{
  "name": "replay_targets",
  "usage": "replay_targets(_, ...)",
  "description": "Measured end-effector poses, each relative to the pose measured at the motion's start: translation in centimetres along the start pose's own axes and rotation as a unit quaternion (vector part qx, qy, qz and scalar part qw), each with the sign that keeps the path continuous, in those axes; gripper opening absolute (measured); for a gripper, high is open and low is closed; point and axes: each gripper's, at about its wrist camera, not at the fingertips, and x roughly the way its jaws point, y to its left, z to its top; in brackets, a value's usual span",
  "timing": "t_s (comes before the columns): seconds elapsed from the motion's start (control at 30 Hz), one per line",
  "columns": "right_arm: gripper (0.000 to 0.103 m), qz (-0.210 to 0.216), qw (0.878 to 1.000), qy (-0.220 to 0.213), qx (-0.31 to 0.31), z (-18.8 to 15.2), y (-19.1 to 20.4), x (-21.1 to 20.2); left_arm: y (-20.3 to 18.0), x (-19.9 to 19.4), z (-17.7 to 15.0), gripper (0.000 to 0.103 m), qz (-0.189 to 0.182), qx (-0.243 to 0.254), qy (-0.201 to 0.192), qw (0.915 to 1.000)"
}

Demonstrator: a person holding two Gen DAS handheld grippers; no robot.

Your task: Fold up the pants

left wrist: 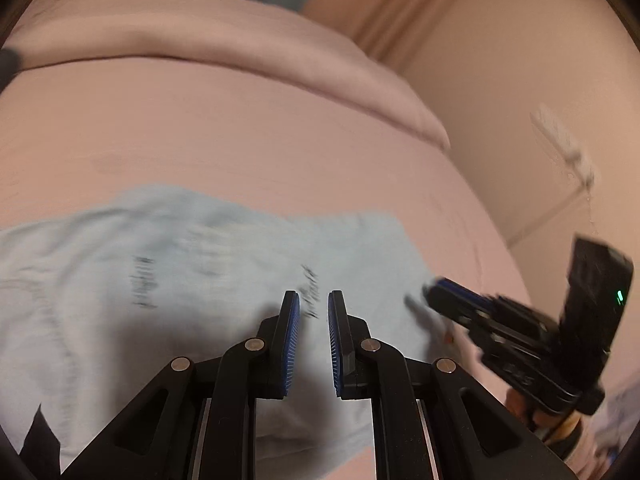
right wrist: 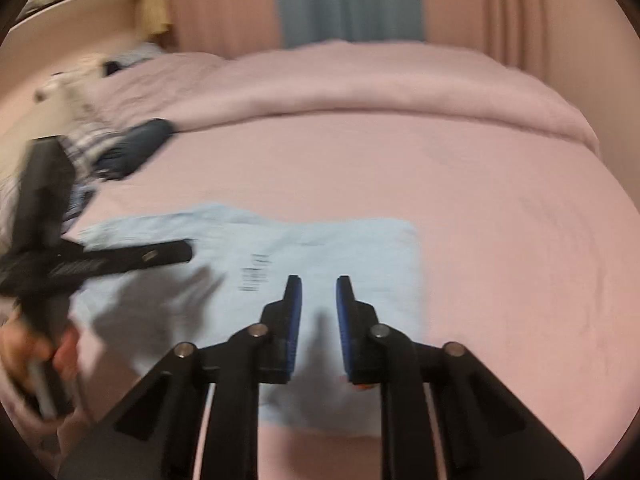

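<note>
Pink bed point(right wrist: 480, 208), pants point(right wrist: 320, 248) lengthwise left-right

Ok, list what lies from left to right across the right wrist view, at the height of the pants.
Left gripper → light blue pants → bare pink bedsheet.

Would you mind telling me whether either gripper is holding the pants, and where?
Neither: the left gripper and right gripper are open above the pants.
</note>
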Motion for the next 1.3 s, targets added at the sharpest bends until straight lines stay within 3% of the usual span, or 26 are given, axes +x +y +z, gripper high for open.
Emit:
replay_targets(0.1,0.016,-0.029,0.998,0.052,-0.010,-1.6,0.0,1.9,0.1,2.7,-1.2,0.010,0.044,0.013,0.086,0.9952)
replay_targets(0.17,0.016,-0.043,0.995,0.076,-0.047,-3.2,0.9,2.6,0.5,1.6,-2.4,0.010,0.035,0.017,0.080,0.9960)
replay_targets(0.23,0.016,-0.060,0.993,0.068,-0.075,-4.4,1.1,2.6,1.5,-0.2,-3.9,0.010,0.029,0.004,0.074,0.9968)
replay_targets(0.33,0.016,-0.056,0.994,0.064,-0.068,-4.4,0.5,1.8,3.6,-2.2,-5.3,0.010,-0.015,-0.041,0.061,0.9972)
replay_targets(0.4,0.021,-0.059,0.994,0.070,-0.063,-3.7,1.0,1.6,3.8,-2.3,-5.6,0.010,-0.021,-0.049,0.057,0.9970)
replay_targets(0.5,0.020,0.005,0.996,0.042,-0.081,-2.1,4.6,0.6,3.5,-3.2,-6.7,0.010,-0.021,-0.054,0.046,0.9972)
replay_targets(0.6,0.017,0.063,0.992,0.054,-0.094,0.0,8.1,3.3,3.1,-3.1,-6.4,0.010,-0.016,-0.046,0.038,0.9981)
replay_targets(0.7,0.010,0.068,0.984,0.086,-0.140,1.3,11.4,7.9,4.0,-3.1,-6.3,0.010,-0.020,-0.054,0.038,0.9976)
replay_targets(0.8,0.006,0.068,0.974,0.146,-0.156,1.6,13.3,13.2,5.0,-3.4,-6.6,0.010,-0.035,-0.073,0.032,0.9962)
replay_targets(0.87,0.007,0.087,0.975,0.136,-0.151,2.4,14.2,14.3,5.7,-3.8,-7.1,0.010,-0.047,-0.083,0.033,0.9948)
replay_targets(0.93,0.004,0.141,0.973,0.137,-0.124,3.3,14.4,14.6,6.0,-4.1,-7.5,0.010,-0.049,-0.082,0.032,0.9949)
replay_targets(0.97,0.005,0.146,0.973,0.136,-0.115,3.7,14.5,14.8,5.8,-4.3,-7.5,0.010,-0.047,-0.077,0.032,0.9954)
replay_targets(1.17,0.007,0.141,0.984,0.070,-0.083,5.2,12.4,10.0,5.1,-4.2,-7.8,0.010,-0.047,-0.074,0.031,0.9957)
replay_targets(1.3,0.007,0.124,0.982,0.098,-0.099,2.9,11.0,8.8,5.4,-4.3,-7.9,0.010,-0.046,-0.084,0.028,0.9950)
